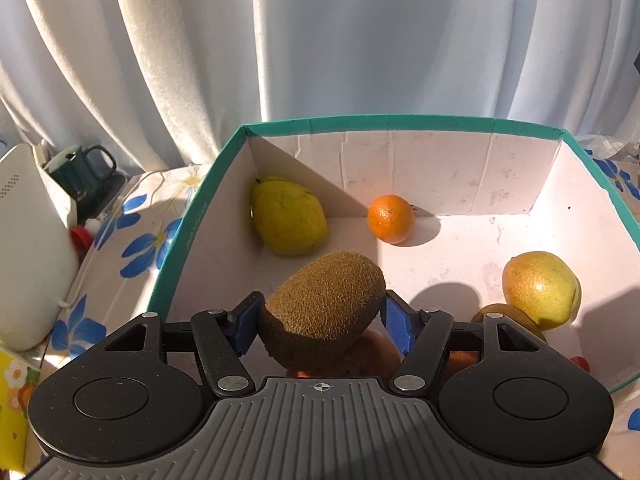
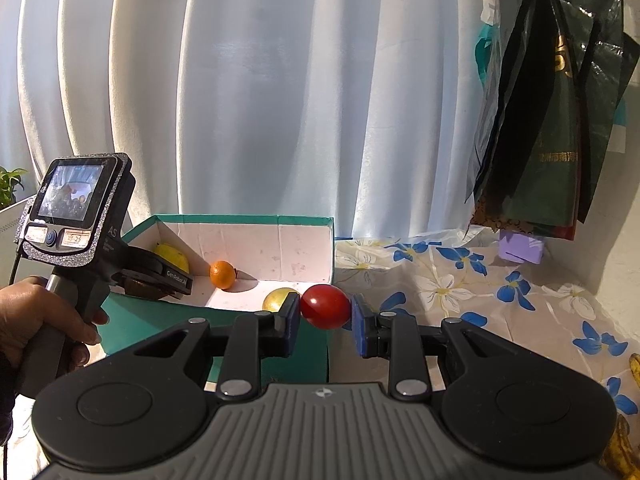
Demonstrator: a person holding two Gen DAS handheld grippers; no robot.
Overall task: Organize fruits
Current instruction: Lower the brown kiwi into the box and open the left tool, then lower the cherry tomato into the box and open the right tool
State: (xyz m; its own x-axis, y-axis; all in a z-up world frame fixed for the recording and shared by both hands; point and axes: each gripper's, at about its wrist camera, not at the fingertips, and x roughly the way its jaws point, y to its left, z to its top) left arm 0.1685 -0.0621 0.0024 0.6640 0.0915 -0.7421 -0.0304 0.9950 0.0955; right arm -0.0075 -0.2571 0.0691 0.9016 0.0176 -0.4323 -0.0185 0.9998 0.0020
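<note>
A teal box [image 1: 208, 192] with a white inside holds a yellow pear [image 1: 288, 218], an orange [image 1: 391, 218], a yellow-red pear [image 1: 540, 288] and a second kiwi [image 1: 508, 318]. My left gripper [image 1: 322, 316] is shut on a brown kiwi [image 1: 324, 304] and holds it above the box's near part. My right gripper [image 2: 326, 316] is shut on a small red tomato [image 2: 325, 306], held in the air near the box's right front corner [image 2: 330, 248]. The left gripper's body [image 2: 104, 264] shows over the box in the right wrist view.
The box stands on a flowered tablecloth [image 2: 460, 280]. A white appliance [image 1: 28, 248] and a dark green mug [image 1: 80, 168] stand left of it. Bananas [image 2: 624, 440] lie at the right edge. Dark bags [image 2: 552, 128] hang at the right. A white curtain [image 1: 320, 40] hangs behind.
</note>
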